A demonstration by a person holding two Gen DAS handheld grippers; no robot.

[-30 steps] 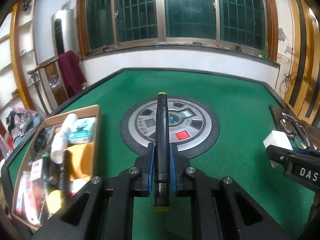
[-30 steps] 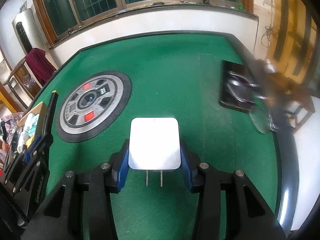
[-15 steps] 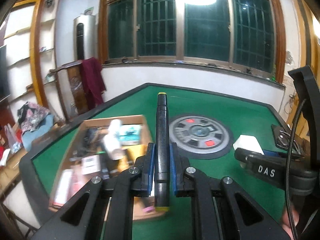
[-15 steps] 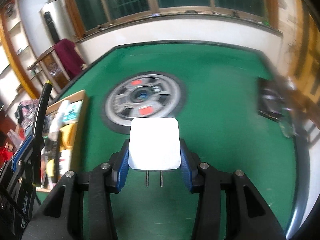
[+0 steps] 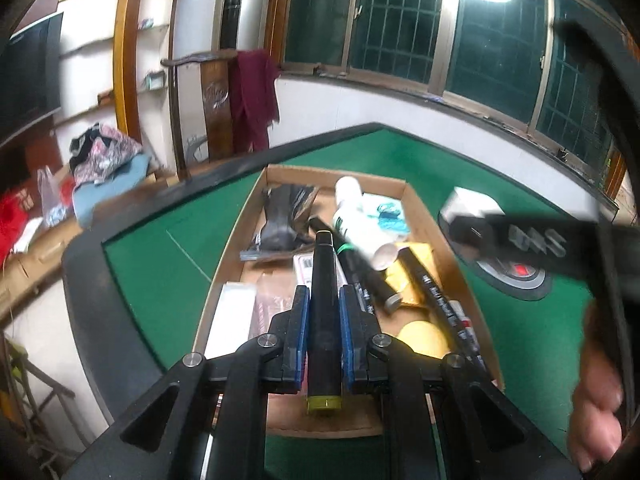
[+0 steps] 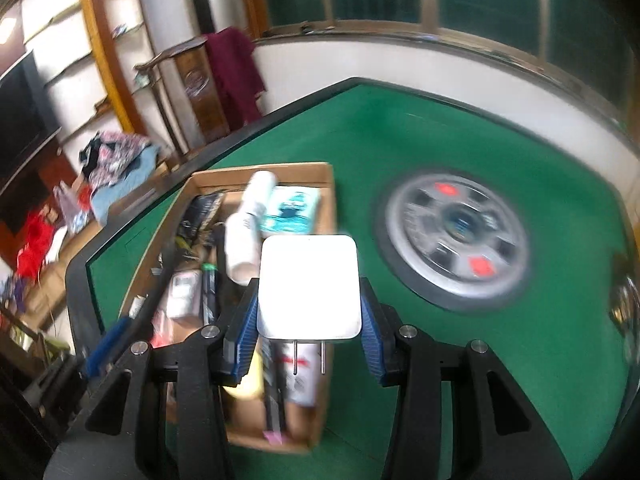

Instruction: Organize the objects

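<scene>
My left gripper point(image 5: 324, 312) is shut on a black marker pen point(image 5: 323, 304) with a yellow end cap and holds it above a shallow cardboard box point(image 5: 276, 174) full of small items. My right gripper point(image 6: 309, 312) is shut on a white square plug adapter point(image 6: 308, 284), prongs pointing back at me, over the box's right edge point(image 6: 326, 184). The right gripper with the adapter point(image 5: 468, 204) also shows blurred at the right of the left wrist view.
The box holds a white bottle point(image 5: 356, 220), several black markers point(image 5: 436, 296), a tissue pack point(image 6: 290, 208), a yellow ball point(image 5: 422, 338) and packets. It sits on a green felt table point(image 5: 160, 264) with a round grey centre panel point(image 6: 456, 236). A chair with a maroon cloth point(image 5: 252, 96) stands beyond.
Both grippers have swung left toward the box, which now lies directly under them. Each grip is unchanged.
</scene>
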